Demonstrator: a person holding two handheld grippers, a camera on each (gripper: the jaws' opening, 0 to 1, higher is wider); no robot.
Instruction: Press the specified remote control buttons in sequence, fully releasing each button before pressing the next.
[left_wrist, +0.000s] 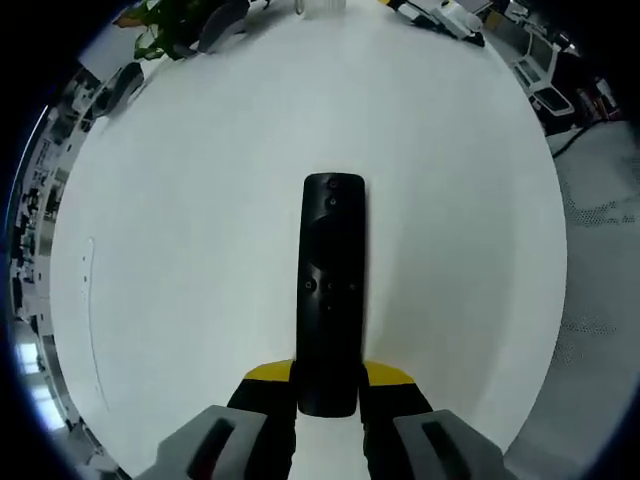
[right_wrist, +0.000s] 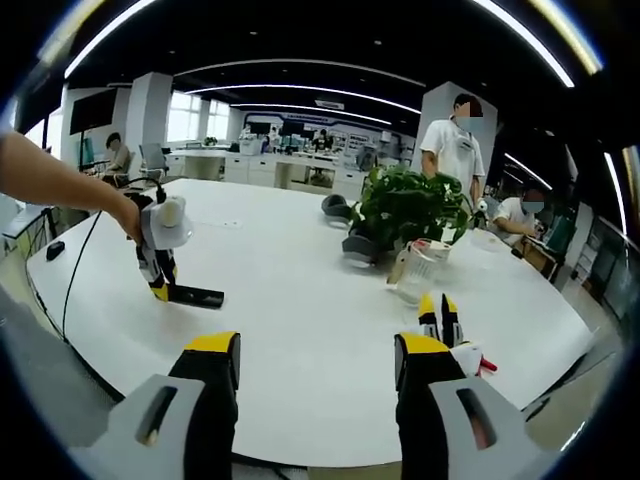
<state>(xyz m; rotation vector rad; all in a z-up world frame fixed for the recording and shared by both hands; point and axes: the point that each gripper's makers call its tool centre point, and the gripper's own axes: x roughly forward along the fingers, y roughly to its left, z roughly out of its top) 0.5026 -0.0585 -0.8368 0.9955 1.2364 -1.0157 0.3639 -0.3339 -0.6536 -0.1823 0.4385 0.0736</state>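
A: Item one, left claw (left_wrist: 328, 400)?
B: I am gripping the near end of the black remote control (left_wrist: 331, 290) between my yellow-tipped jaws. In the left gripper view it is running up the centre of the frame, lying along the white bench (left_wrist: 200, 200), buttons facing up.

A: Item two, right claw (right_wrist: 318, 365)?
B: I am holding it released, jaws apart with nothing between them, at lower centre of the right gripper view, above the bench's near edge.

A: Item three, same view, left side?
B: My left claw is showing at centre left, tips down on the remote.

A: Item four, surroundings?
B: A potted plant (right_wrist: 410, 205) is standing at upper right of centre, a glass jar (right_wrist: 418, 270) just below it.
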